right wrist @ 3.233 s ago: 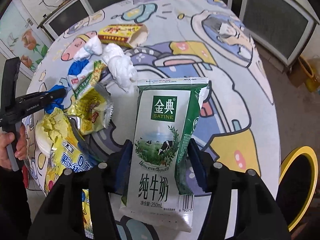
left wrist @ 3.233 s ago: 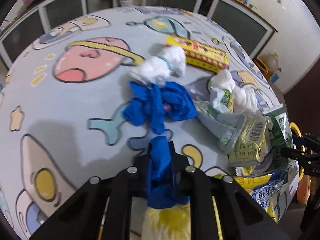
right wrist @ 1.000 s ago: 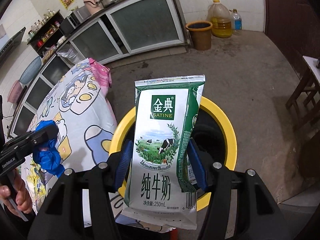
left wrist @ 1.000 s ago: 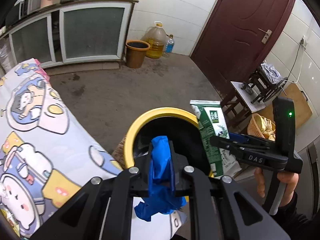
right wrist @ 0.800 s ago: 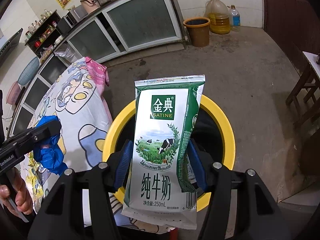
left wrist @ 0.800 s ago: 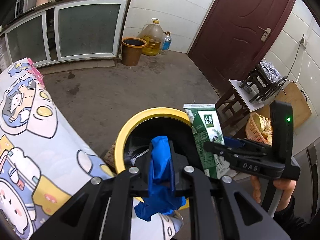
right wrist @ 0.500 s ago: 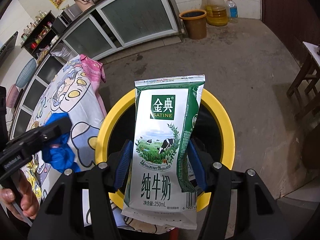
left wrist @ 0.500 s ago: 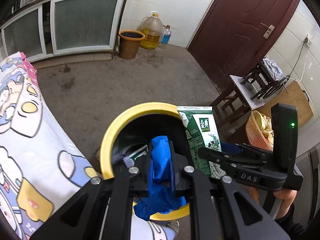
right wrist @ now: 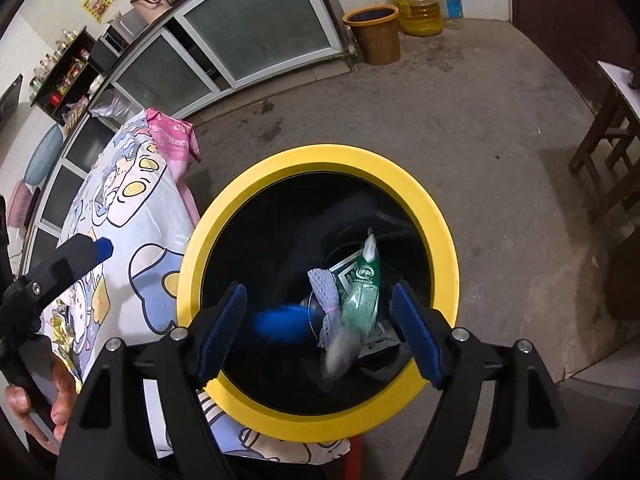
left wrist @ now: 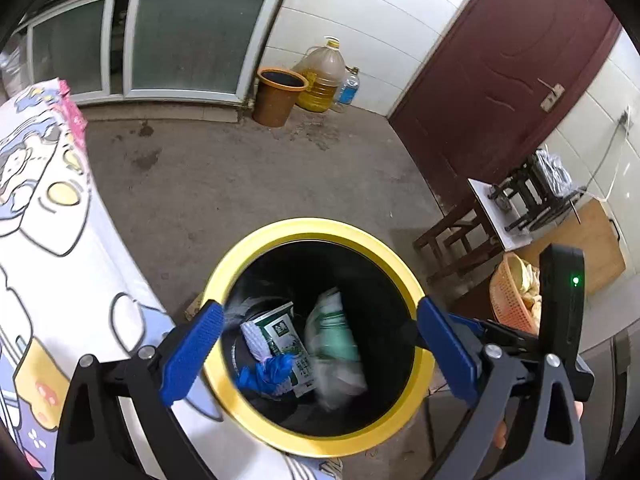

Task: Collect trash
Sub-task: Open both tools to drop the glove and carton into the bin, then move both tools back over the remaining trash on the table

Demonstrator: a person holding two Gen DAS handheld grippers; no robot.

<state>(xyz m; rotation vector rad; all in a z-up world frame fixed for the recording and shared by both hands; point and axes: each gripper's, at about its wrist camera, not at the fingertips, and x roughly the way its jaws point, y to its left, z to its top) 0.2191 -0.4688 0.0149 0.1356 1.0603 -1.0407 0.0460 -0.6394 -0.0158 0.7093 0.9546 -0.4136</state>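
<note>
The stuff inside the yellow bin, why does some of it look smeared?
Motion blur: in the right wrist view the blue glove and green milk pouch streak inside the yellow bin; in the left wrist view the pouch smears too. Straight walls bow, fisheye distortion.

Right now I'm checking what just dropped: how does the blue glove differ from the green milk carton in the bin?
The blue glove is a limp, crumpled bundle; the green milk carton is a larger printed pack, motion-blurred. The glove lies nearer the table-side wall of the yellow-rimmed bin; the carton sits more central, beside another green pack. Both are inside the bin, free of the left gripper and right gripper, whose jaws stand open and empty.
</note>
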